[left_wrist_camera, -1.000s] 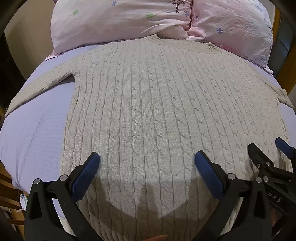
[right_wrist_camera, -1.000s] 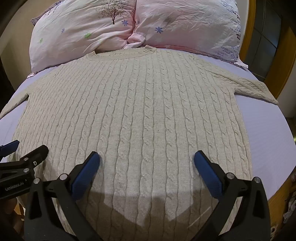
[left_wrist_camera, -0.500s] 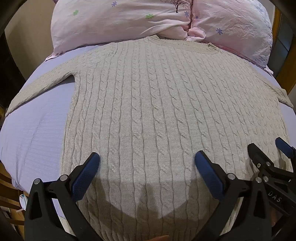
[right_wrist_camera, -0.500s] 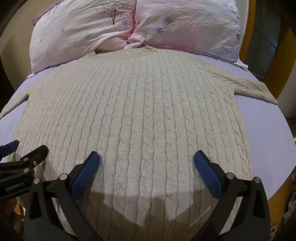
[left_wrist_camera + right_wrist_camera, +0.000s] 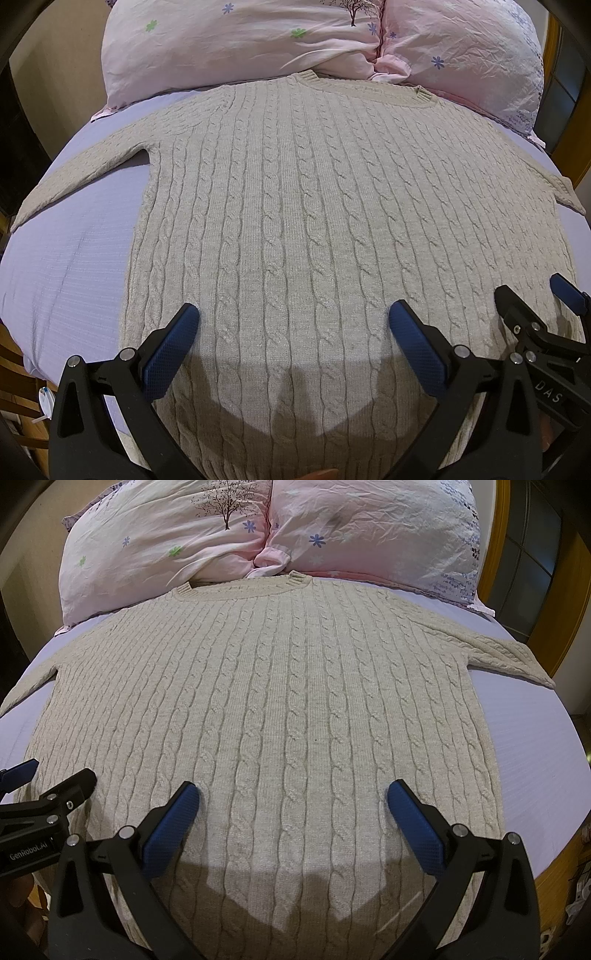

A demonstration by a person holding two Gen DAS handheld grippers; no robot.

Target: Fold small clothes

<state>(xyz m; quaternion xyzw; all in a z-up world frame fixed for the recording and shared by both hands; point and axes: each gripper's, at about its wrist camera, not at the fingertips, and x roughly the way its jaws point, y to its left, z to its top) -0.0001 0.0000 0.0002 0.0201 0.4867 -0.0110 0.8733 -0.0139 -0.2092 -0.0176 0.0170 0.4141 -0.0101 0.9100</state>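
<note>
A beige cable-knit sweater lies flat and spread out on the bed, collar toward the pillows, both sleeves stretched to the sides; it also shows in the right wrist view. My left gripper is open and empty, hovering over the sweater's lower left part near the hem. My right gripper is open and empty over the lower right part. Each gripper shows at the edge of the other's view: the right gripper and the left gripper.
The bed has a lilac sheet, also in the right wrist view. Two pink flowered pillows lie behind the collar. A wooden bed frame stands at the right. The mattress edges drop off left and right.
</note>
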